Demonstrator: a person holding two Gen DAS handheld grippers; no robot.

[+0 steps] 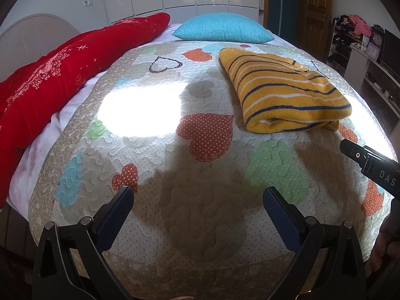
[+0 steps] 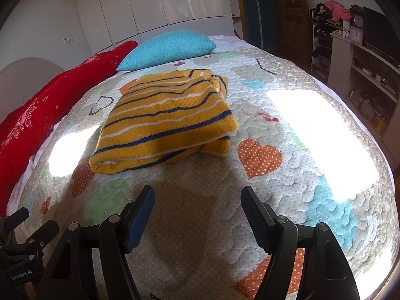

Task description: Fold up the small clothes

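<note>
While the striped yellow sweater (image 2: 165, 120) lies folded into a thick rectangle on the heart-patterned quilt (image 2: 275, 200), neither tool touches it. Two pieces of writing can be read. "DAS" stands in pale letters on the black body of the right gripper (image 1: 372, 167) where it enters the left wrist view from the right edge, beside a small round "O" mark. "GenRobot.AI" is printed on the black mount at the lower left corner of the right wrist view (part of the left tool, seen from the side).

The left gripper (image 1: 197, 201) hangs over bare quilt with its fingers spread wide and nothing between them; the sweater (image 1: 287, 92) sits ahead and to its right. The right gripper (image 2: 197, 201) is likewise spread apart and empty, with the sweater's folded near edge just ahead of its tips.

Only the left view shows the red dotted heart (image 1: 207, 135) beside the sweater's near edge. Both show the turquoise pillow (image 2: 167, 50), the red blanket (image 1: 62, 80) and a clock (image 2: 358, 21) on the shelves.
</note>
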